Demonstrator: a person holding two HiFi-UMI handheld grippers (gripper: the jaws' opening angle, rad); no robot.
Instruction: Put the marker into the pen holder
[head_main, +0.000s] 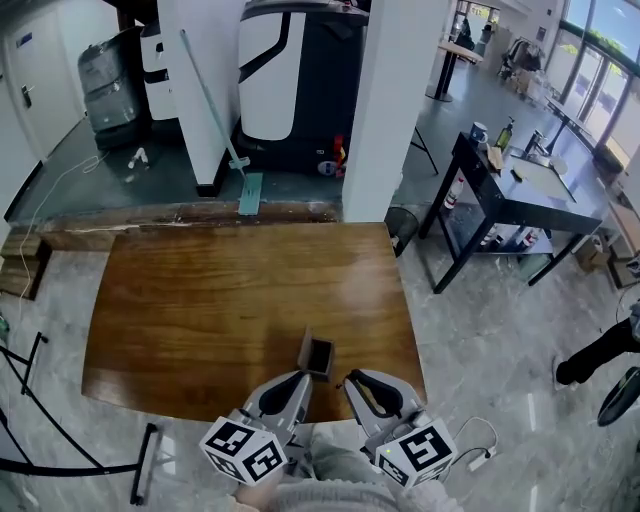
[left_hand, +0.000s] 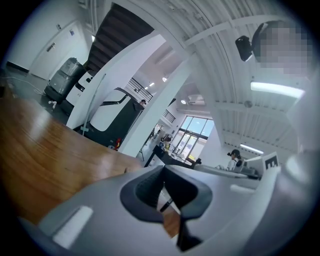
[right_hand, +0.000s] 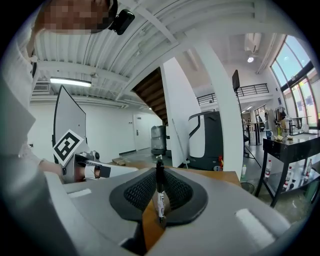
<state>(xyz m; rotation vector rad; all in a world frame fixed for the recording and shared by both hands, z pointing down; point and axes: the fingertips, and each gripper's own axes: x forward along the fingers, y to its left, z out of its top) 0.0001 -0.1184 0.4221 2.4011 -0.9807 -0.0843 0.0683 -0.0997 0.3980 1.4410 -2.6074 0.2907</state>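
My right tool (right_hand: 159, 202) is clamped on the slim black marker with a white label band (right_hand: 159, 192). The marker stands upright between the ribbed dark pads, gripped low on its barrel with most of its length sticking up past them. In the head view that tool (head_main: 362, 386) hangs over the near edge of the brown wooden worktop (head_main: 200, 300). It is just right of the small dark box-shaped pen holder (head_main: 318, 355), which sits open-topped near that edge.

My left tool (head_main: 297, 384) is close beside the holder on its near left. I cannot tell whether they touch. In its own view its jaws (left_hand: 165, 200) are drawn nearly together with only a thin slit between them, and nothing is gripped.

I judge the marker light, stiff and smooth-skinned. It should not bend or break, but with so much of it above the pads it could swivel if bumped on the holder's rim. The low grip suits a tip-first drop only once the marker is turned over the opening. The holder looks light too, so a knock may shove or tip it, and steadying it with the left tool seems wise.
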